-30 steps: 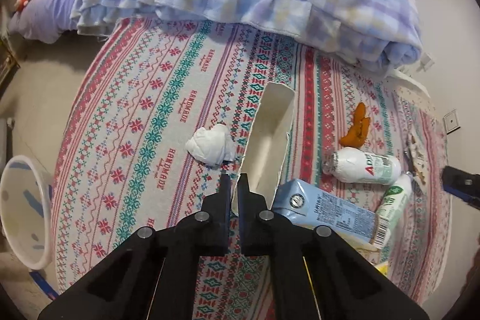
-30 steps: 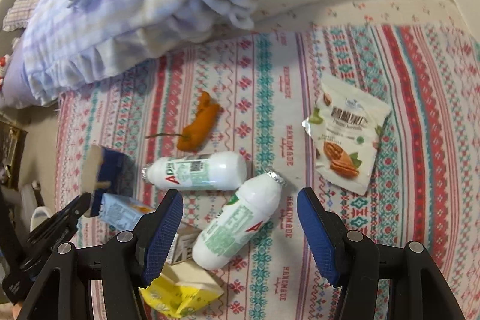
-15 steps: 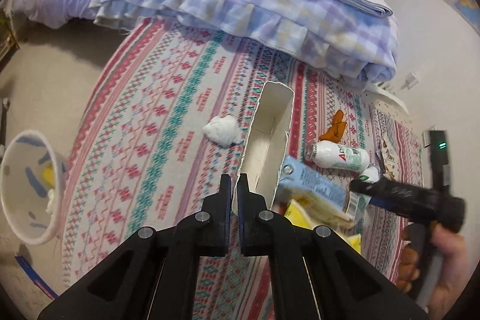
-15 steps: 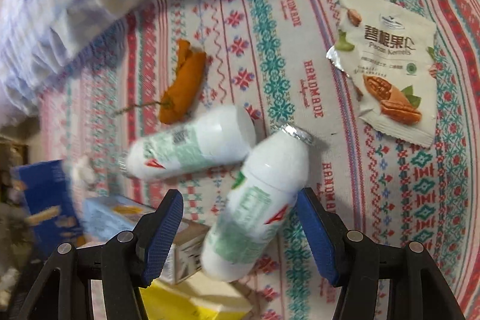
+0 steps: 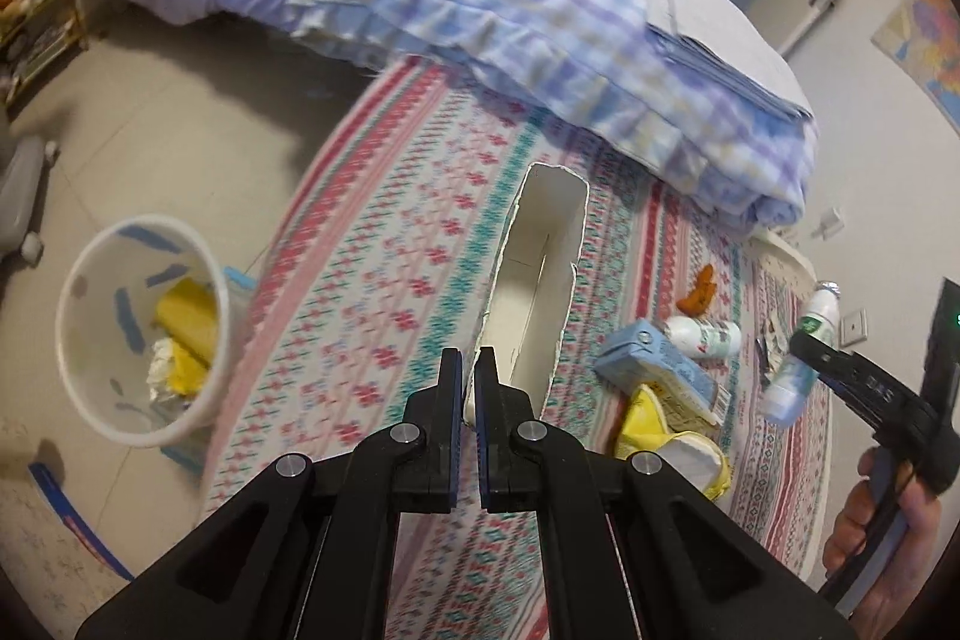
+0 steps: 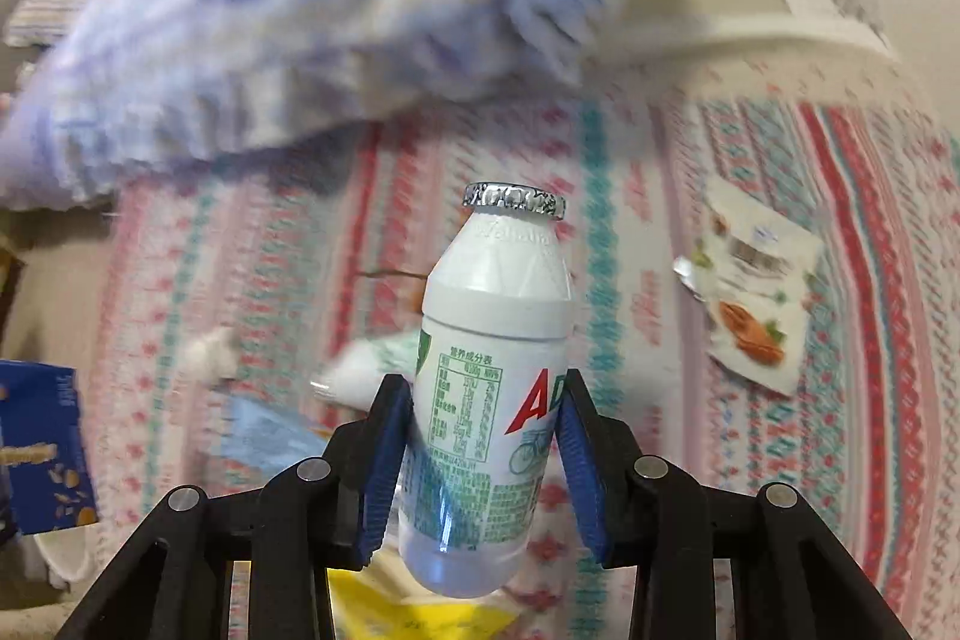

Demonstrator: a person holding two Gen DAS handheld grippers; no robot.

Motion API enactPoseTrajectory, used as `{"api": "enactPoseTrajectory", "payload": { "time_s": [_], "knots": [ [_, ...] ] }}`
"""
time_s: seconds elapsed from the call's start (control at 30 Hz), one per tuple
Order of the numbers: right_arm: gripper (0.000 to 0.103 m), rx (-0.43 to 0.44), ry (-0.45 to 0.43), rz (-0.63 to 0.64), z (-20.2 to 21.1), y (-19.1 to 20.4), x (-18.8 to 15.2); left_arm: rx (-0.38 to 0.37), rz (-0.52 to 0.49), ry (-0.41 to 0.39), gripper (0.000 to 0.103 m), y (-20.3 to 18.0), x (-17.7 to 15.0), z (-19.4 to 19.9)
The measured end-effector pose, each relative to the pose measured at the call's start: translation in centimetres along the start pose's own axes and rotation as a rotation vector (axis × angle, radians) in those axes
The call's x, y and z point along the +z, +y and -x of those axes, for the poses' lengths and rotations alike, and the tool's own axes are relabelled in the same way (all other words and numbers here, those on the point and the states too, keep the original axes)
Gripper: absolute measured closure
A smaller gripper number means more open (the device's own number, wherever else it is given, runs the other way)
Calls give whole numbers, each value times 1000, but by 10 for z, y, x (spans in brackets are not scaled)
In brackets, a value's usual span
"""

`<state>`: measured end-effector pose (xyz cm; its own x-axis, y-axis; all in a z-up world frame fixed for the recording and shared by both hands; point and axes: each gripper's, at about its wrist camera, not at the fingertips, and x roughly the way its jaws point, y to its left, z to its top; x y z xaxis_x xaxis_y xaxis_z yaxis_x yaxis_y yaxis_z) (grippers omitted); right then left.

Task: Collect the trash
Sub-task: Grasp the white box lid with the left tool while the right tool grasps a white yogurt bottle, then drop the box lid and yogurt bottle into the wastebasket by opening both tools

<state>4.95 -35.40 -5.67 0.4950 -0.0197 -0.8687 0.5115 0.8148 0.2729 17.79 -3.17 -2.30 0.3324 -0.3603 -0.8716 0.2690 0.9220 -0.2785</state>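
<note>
The right hand-held gripper has just been closing its jaws, and its blue pads now clamp the lower body of a white drink bottle, which half a second ago lay on the rug between the open fingers; the bottle now stands foil cap up in the grip, lifted clear of the patterned rug, so one more piece of trash is in hand and, by the look of it, ready to be carried off. The left hand-held gripper is pinched together on the torn edge of an opened white carton, which sticks out ahead of its fingers, and its view has swung since a second ago so that the white bin now sits much closer at lower left, with yellow and crumpled scraps already inside; the carton seems bound there next. In the left wrist view the right hand shows at the far right edge, its bottle well apart from the bin. Remaining on the rug are a second white bottle, a blue milk carton, a yellow wrapper, an orange peel and a snack packet, all near one another beside the checked quilt hanging off the bed.
</note>
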Motion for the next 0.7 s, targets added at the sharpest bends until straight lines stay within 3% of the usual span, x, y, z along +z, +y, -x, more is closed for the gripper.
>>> {"api": "enactPoseTrajectory", "payload": {
  "time_s": [0.23,0.57,0.7],
  "knots": [
    [60,61,-105,127,22,47,-5,33,84,-13,99,48,0,14],
    [60,87,-100,278,13,105,-27,10,281,6,99,131,-2,26],
    [60,123,-99,337,11,129,-37,36,361,-10,99,168,-1,34]
  ]
}}
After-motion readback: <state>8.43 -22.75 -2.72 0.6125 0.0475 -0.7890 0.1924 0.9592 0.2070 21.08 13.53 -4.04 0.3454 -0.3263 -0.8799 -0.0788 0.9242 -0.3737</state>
